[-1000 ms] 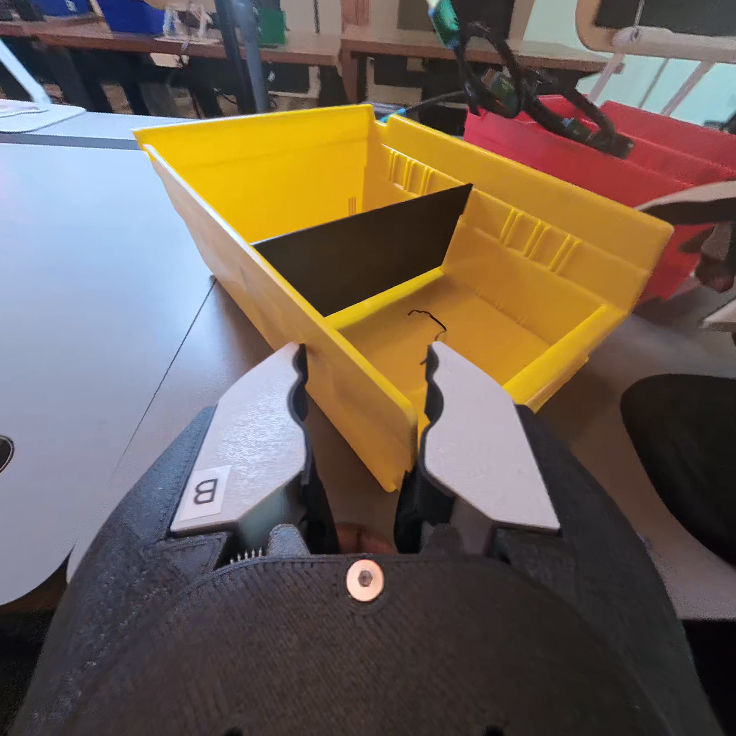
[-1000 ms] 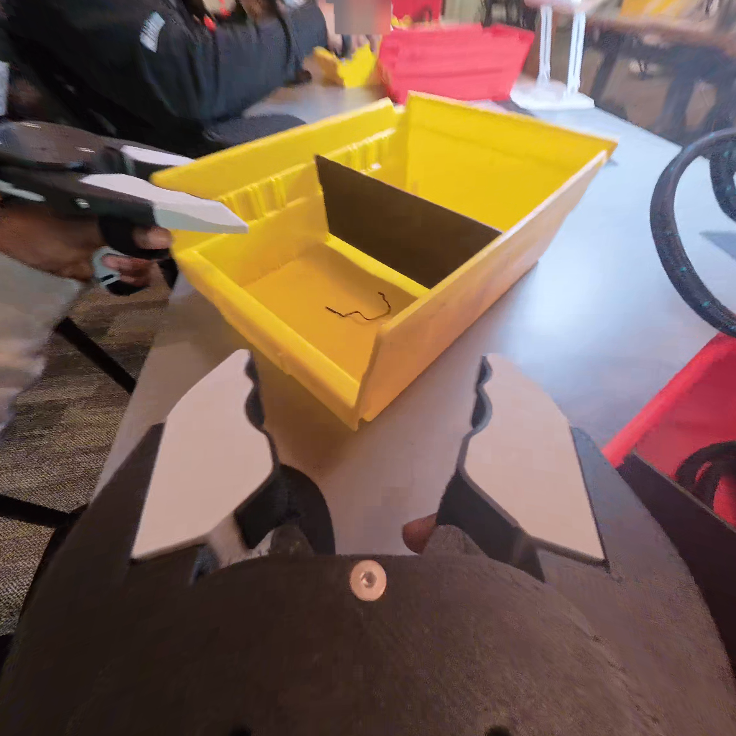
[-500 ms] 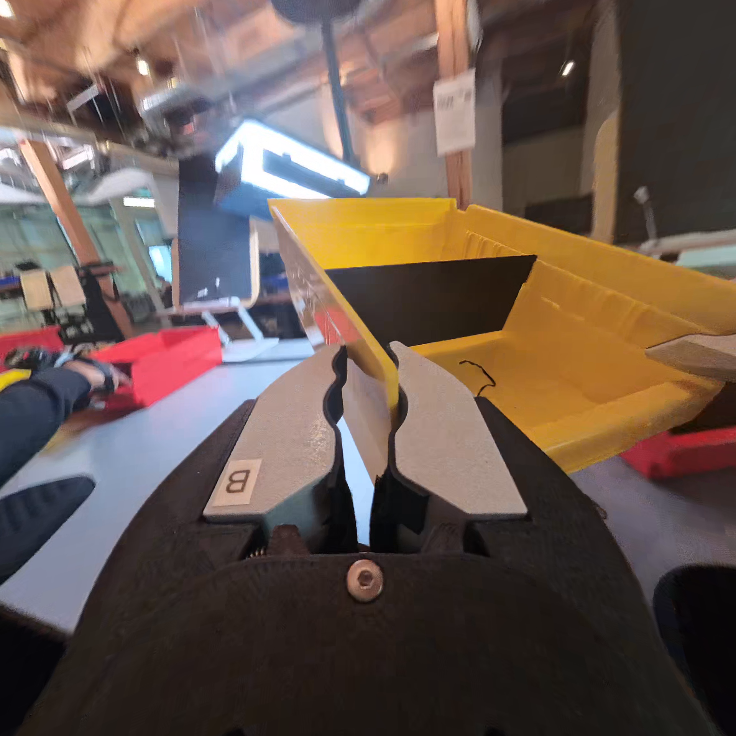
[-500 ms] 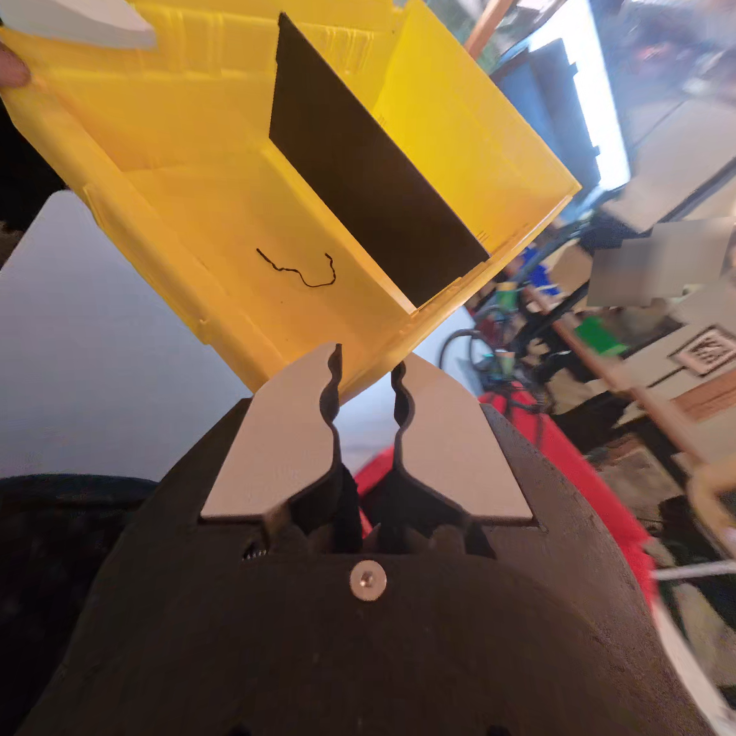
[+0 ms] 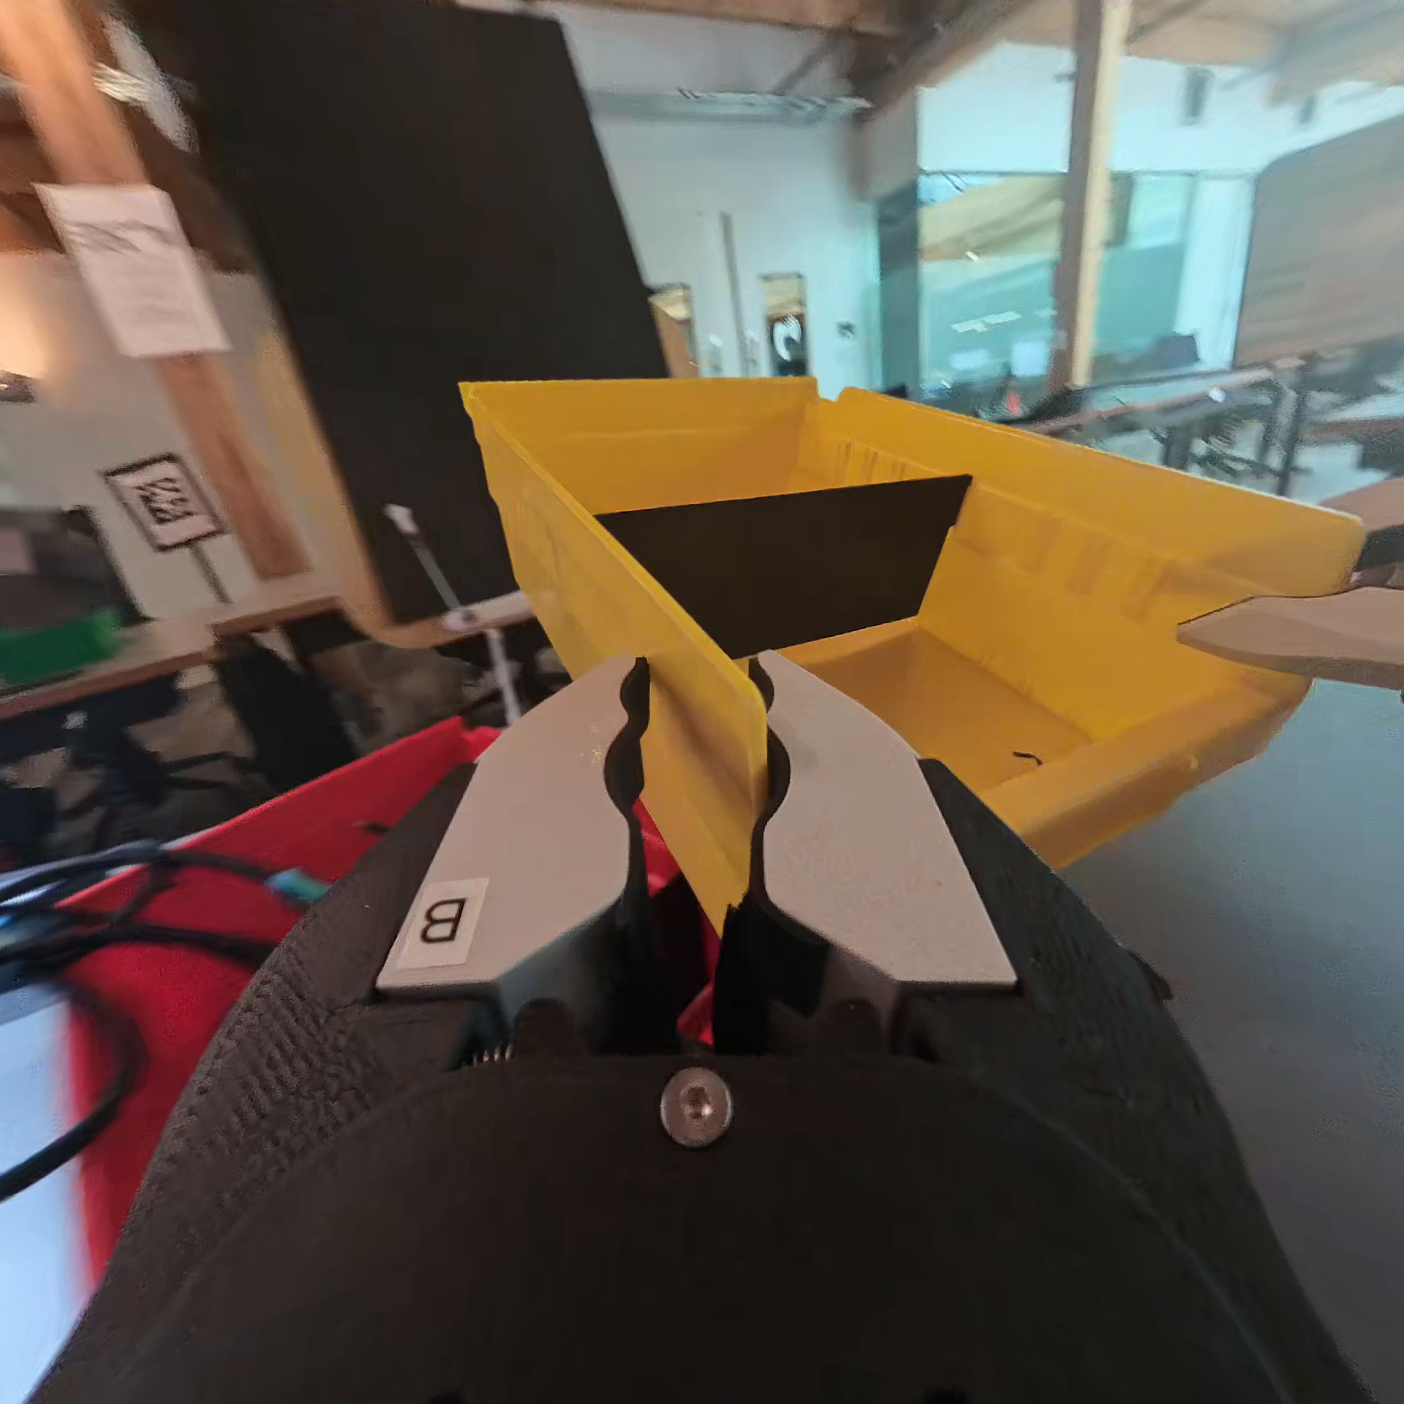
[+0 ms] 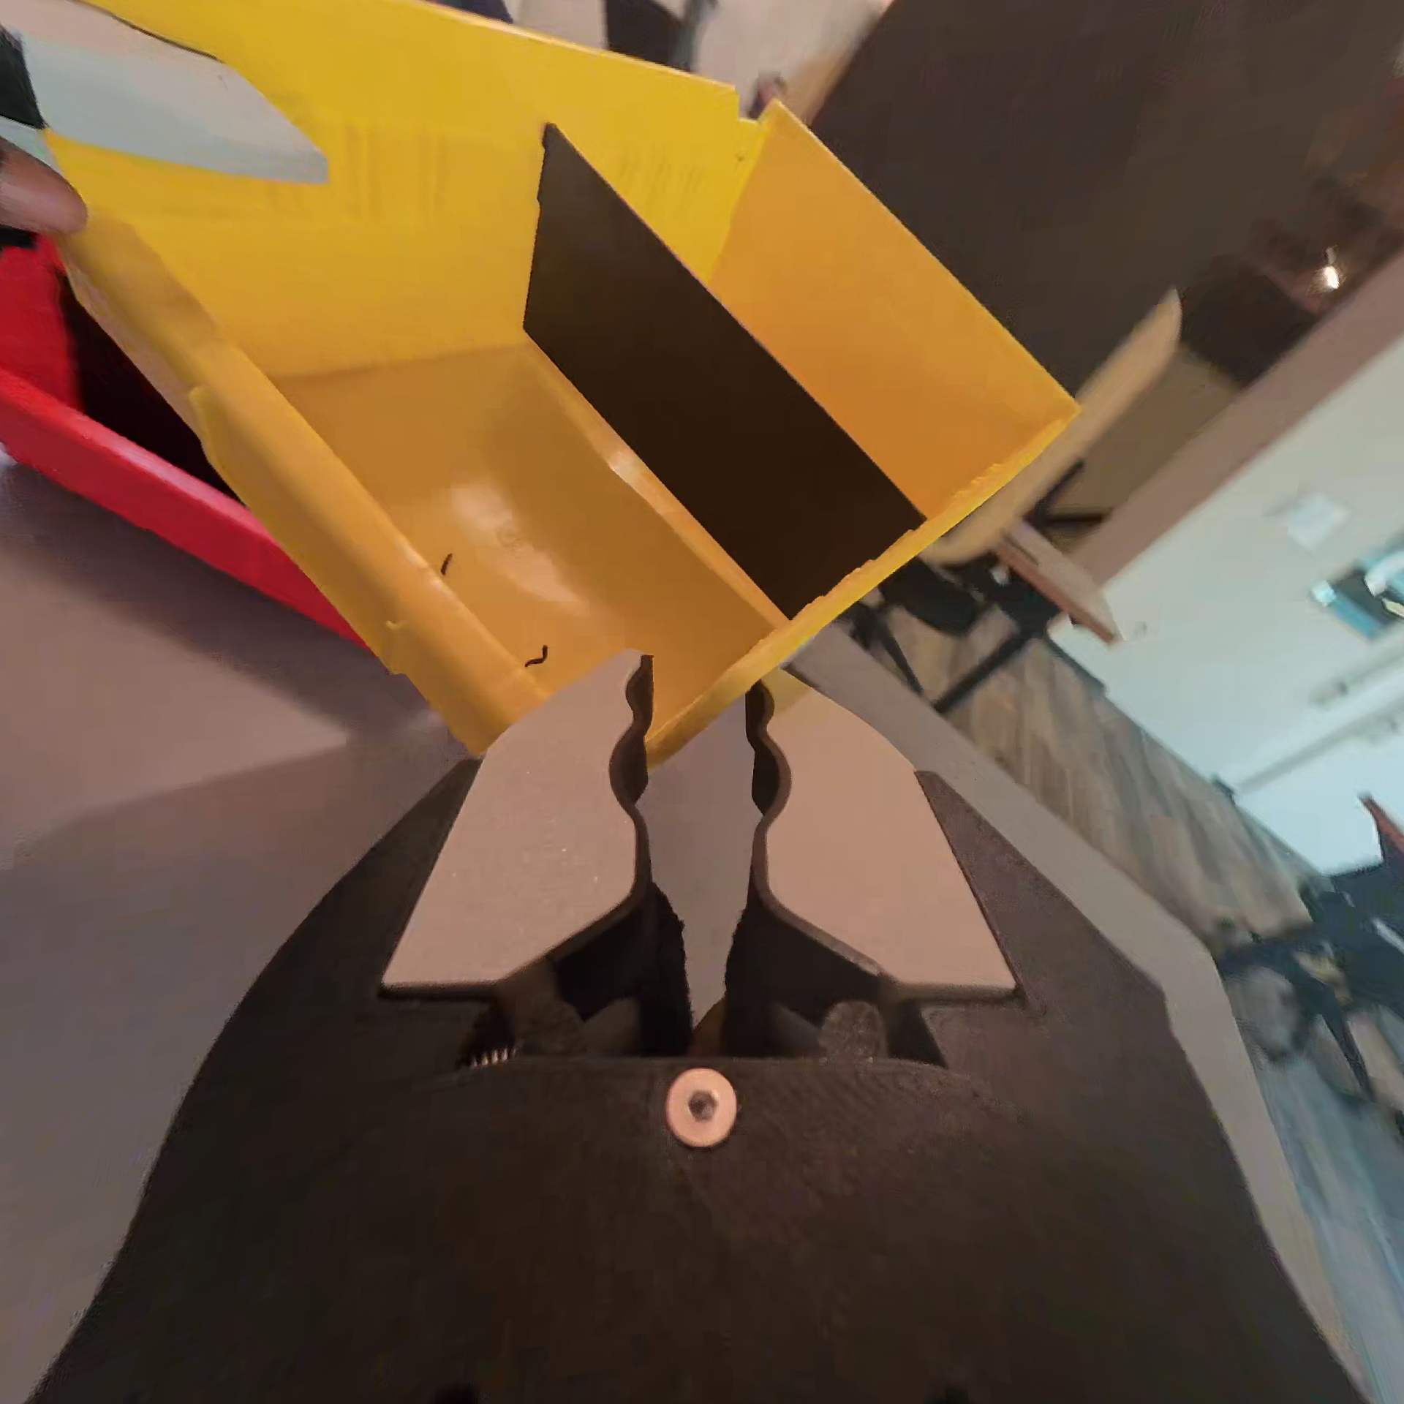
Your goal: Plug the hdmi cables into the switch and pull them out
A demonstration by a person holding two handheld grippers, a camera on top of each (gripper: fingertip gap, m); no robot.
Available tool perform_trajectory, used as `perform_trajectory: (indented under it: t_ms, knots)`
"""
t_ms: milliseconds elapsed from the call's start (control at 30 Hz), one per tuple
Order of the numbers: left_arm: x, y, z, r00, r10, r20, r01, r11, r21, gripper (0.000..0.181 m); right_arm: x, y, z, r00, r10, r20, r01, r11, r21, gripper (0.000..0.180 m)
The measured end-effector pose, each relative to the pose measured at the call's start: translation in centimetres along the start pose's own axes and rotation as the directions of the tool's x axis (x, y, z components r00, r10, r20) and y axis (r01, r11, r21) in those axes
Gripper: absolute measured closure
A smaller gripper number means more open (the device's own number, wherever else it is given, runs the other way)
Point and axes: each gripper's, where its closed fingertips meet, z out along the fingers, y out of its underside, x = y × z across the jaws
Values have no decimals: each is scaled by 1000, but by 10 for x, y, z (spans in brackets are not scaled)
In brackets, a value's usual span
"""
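No HDMI switch shows in either view. A yellow bin (image 5: 950, 706) with a black divider (image 5: 775, 562) is held off the table, tilted. My left gripper (image 5: 699, 760) is shut on its near side wall. My right gripper (image 6: 699, 722) is shut on the opposite side wall (image 6: 836, 600) near the front corner. The right gripper's finger shows at the far wall in the left wrist view (image 5: 1291, 634). The left gripper's finger (image 6: 175, 129) and a hand show at the top left of the right wrist view. A small black wire scrap (image 6: 535, 655) lies by the bin's front lip.
A red bin (image 5: 228, 874) with black cables (image 5: 114, 881) sits below left of the yellow bin; it also shows in the right wrist view (image 6: 137, 479). The grey table (image 6: 190, 760) lies under the bin. Other tables and chairs stand blurred in the background.
Both grippers closed on the yellow bin's opposite walls and lifted it off the table. It has swung and tilted. The wire scrap slid toward the front lip.
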Motion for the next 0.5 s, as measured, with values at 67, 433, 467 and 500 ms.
perform_trajectory:
  t_ms: [67,433,467,500]
  knots:
    - [35,18,29,996,10,-90,-16,998,-66,155,21,39,-14,998,23,-53,-27,996,-81,157]
    - [138,129,66,931,104,-350,-223,920,-321,144,47,164,-56,997,21,-69,-44,938,-345,158]
    - [140,131,65,916,120,-383,-258,907,-333,139,47,169,-55,998,11,-66,-35,929,-368,156]
    - [145,131,61,892,125,-434,-288,897,-335,131,49,170,-55,998,-4,-59,-18,925,-380,154]
